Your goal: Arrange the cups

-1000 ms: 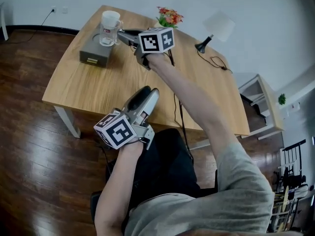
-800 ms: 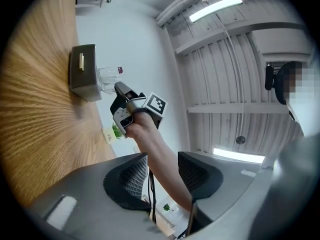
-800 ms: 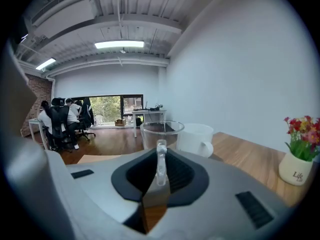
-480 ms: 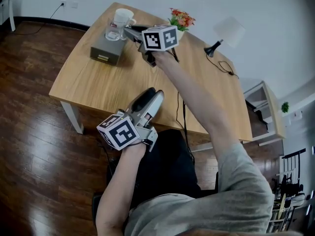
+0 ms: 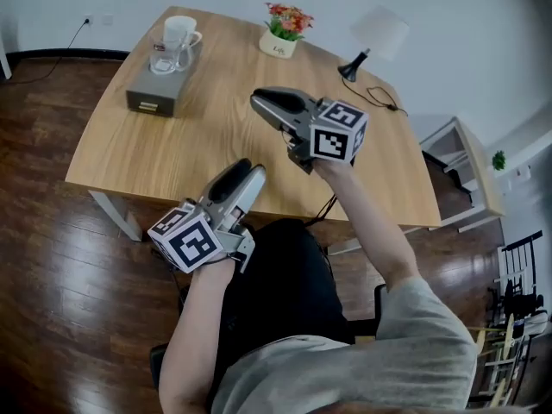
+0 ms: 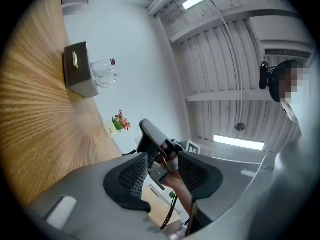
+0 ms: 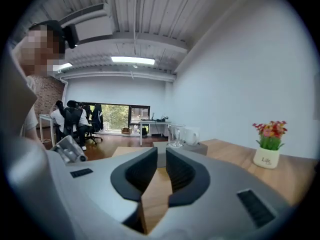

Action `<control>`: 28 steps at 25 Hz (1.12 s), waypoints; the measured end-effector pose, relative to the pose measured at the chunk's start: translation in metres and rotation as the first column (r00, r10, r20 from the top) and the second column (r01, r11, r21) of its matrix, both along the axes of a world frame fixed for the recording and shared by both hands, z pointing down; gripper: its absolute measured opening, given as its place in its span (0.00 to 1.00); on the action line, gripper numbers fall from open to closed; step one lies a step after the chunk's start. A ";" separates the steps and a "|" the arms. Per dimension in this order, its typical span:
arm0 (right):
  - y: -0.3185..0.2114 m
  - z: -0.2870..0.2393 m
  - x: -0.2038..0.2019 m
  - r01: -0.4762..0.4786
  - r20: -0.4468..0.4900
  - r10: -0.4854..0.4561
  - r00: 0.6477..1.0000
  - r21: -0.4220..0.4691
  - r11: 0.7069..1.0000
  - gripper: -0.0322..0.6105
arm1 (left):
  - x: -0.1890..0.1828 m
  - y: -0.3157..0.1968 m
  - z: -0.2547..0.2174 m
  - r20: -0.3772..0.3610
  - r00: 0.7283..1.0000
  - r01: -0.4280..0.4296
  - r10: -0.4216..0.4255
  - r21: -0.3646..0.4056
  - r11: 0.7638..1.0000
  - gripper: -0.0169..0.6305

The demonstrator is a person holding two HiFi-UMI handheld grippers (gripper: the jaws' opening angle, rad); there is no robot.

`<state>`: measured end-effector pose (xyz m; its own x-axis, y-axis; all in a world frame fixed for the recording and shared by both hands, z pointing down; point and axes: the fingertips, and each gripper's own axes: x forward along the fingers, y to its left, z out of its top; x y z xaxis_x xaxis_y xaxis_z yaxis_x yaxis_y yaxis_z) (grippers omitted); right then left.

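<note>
A clear glass mug (image 5: 162, 58) and a white mug (image 5: 180, 31) stand side by side on a grey box (image 5: 148, 93) at the table's far left corner. In the right gripper view the glass mug (image 7: 176, 135) and the white mug (image 7: 192, 135) show far ahead. My right gripper (image 5: 259, 102) hovers over the middle of the table, well away from the cups. Its jaws (image 7: 161, 169) are closing, a narrow gap left and nothing between them. My left gripper (image 5: 247, 170) hangs at the table's near edge, open (image 6: 162, 166) and empty.
The wooden table (image 5: 216, 136) also carries a small flower pot (image 5: 283, 34) and a white desk lamp (image 5: 376, 40) with a cable at the back. A white cabinet (image 5: 457, 179) stands to the right. Dark wood floor lies to the left.
My right gripper has pulled back from the glass mug on the box to the middle of the table. Both mugs stay on the box. The left gripper has hardly moved.
</note>
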<state>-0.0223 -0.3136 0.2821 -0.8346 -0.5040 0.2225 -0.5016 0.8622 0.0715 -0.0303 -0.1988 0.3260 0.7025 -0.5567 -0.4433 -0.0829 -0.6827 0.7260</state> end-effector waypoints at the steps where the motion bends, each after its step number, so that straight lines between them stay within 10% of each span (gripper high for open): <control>1: 0.019 -0.002 0.021 -0.015 0.015 0.015 1.000 0.032 0.999 0.14 | 0.005 0.003 0.001 0.014 1.000 -0.013 0.013 0.004 1.000 0.30; 13: 0.145 0.031 0.225 -0.360 0.341 0.295 0.893 0.145 0.922 0.12 | 0.079 0.042 0.010 0.255 0.958 -0.160 0.132 0.096 0.982 0.30; 28: 0.172 0.051 0.260 -0.362 0.329 0.316 0.890 0.087 0.928 0.12 | 0.148 0.059 0.022 0.335 0.903 -0.319 0.270 0.100 0.943 0.30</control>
